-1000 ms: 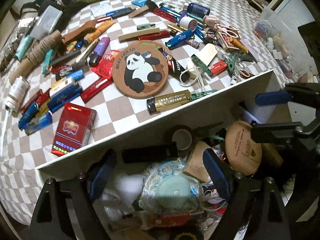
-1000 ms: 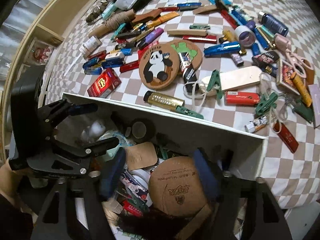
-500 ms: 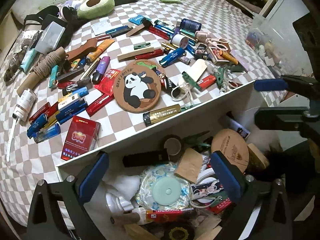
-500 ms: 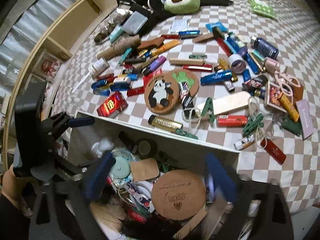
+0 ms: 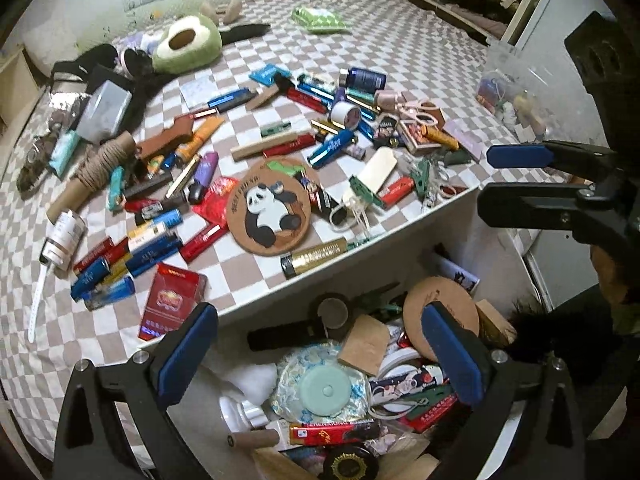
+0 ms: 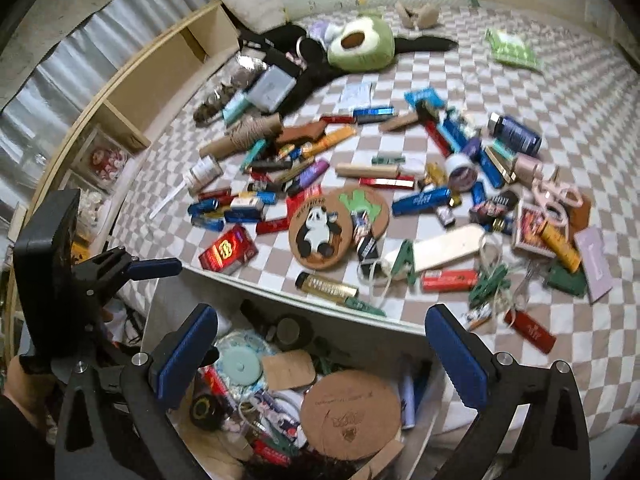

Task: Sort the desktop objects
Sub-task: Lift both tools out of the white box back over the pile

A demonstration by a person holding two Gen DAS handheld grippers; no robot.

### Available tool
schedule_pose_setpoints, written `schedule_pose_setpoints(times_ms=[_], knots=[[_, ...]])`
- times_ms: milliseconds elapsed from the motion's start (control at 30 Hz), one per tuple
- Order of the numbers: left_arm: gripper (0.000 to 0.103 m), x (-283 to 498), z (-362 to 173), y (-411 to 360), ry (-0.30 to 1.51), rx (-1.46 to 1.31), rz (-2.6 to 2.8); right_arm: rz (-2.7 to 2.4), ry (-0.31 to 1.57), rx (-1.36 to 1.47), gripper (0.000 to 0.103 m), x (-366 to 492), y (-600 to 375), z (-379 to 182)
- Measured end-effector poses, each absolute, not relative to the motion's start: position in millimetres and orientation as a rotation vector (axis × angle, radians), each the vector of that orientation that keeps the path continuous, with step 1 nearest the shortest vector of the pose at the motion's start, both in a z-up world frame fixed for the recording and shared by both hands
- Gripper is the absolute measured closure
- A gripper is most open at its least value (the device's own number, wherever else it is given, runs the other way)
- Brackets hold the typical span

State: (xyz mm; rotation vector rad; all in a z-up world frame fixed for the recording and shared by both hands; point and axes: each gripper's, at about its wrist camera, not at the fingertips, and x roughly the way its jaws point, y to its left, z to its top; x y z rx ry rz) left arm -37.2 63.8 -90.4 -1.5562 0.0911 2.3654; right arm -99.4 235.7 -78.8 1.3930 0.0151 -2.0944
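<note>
Left gripper [image 5: 320, 352] and right gripper [image 6: 322, 354], black angular frames, 2 fingers each, blue rectangular pads [image 5: 188, 354], silver screws [image 5: 141, 357], dark sleeve [image 6: 18, 440]

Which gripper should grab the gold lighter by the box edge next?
Probably left. The left gripper is open, empty, and the gold lighter lies almost straight ahead of it. The right gripper is open too, but sits further along the box.

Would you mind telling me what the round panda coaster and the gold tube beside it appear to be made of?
The panda coaster looks like cork or pressed wood: matte tan face, printed picture, no shine. The gold tube looks like metal or metallised plastic: glossy, reflective gold body with a black end. Which one, the pictures leave open.
</note>
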Motion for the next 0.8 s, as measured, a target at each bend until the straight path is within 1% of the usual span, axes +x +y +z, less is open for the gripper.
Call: schedule_pose_setpoints(times_ms=[267,567,800], knots=[[0.0,-41.4,-77.1,57.9,0.096,-1.483,2.449,-2.157,0.029,1.295,0.0,-98.4,238.2,-66.3],[0.0,-47.2,-70.0,47.1,0.025,-1.452,2.487,-2.196,0.04,1.236,0.0,-101.2,244.6,-65.7],[0.0,-50.6,-64.2,44.2,0.036,-1.414,2.515,-2.254,0.158,1.2,0.0,-101.0,244.2,-69.7]])
